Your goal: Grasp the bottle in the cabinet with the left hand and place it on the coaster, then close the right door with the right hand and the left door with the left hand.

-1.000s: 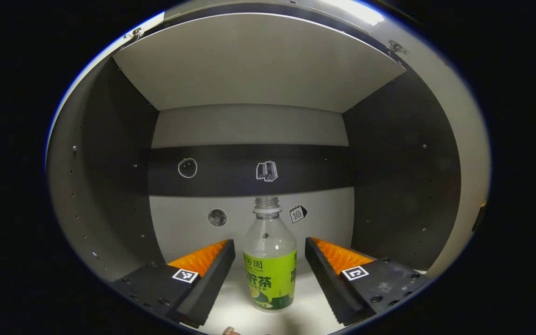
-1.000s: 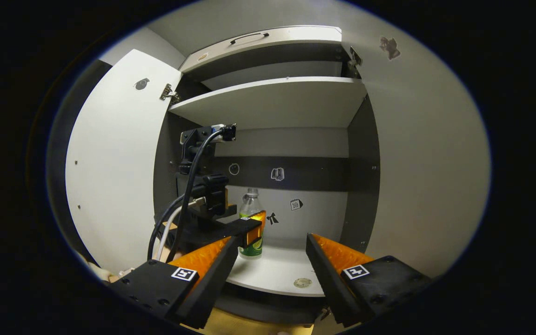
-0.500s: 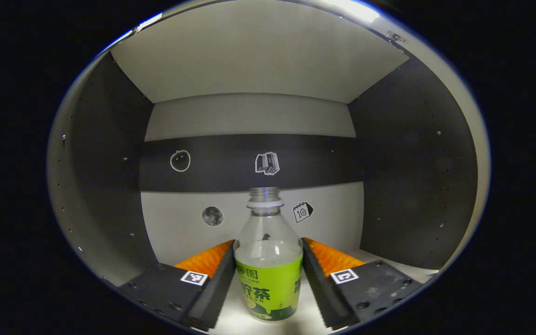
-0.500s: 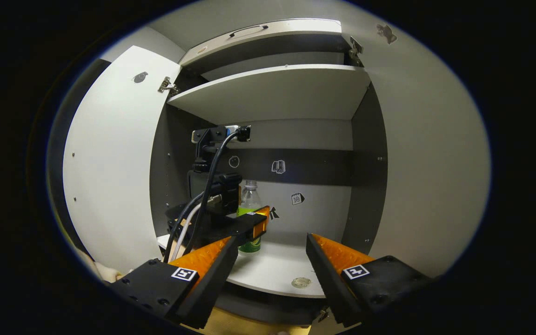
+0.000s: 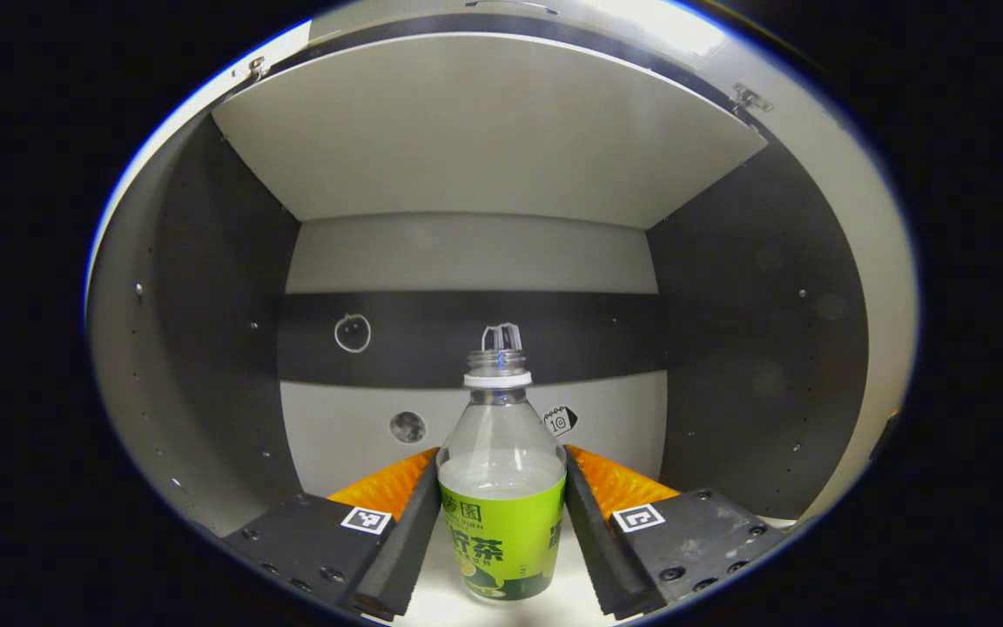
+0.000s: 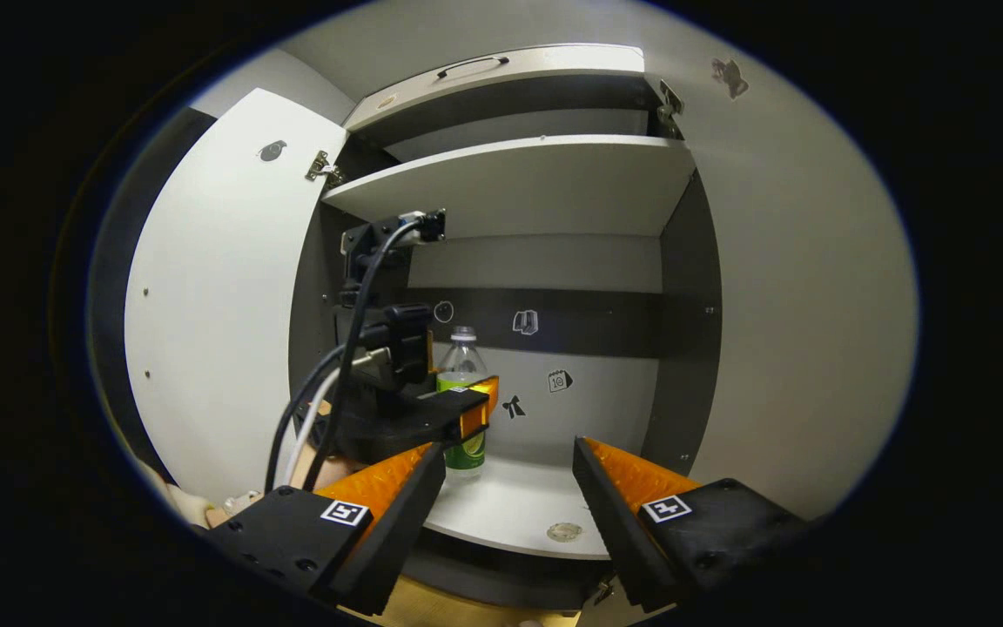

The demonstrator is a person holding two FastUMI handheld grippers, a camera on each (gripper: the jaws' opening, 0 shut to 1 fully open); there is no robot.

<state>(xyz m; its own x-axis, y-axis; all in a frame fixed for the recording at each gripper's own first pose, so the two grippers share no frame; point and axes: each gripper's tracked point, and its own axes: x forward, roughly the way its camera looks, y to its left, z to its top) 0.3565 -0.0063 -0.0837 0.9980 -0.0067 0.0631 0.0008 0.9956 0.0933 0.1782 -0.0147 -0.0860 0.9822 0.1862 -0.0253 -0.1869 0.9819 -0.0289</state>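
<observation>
The left gripper (image 5: 501, 522) has two wedge-shaped fingers with ribbed inner pads, set on flat plates studded with small screws; each plate carries a square black-and-white tag. The right gripper (image 6: 508, 488) is built the same way, tags included. In the right gripper view, the left gripper's (image 6: 467, 409) body is a dark block with a camera mount on top, trailing black and white cables (image 6: 327, 409).

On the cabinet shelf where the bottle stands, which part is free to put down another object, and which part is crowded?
Free: the shelf right of the bottle, up to the right side wall, apart from a small round thing near the front edge. Crowded: the left part, where the left gripper clamps the bottle with its cables behind. The right gripper hovers open out front.
</observation>
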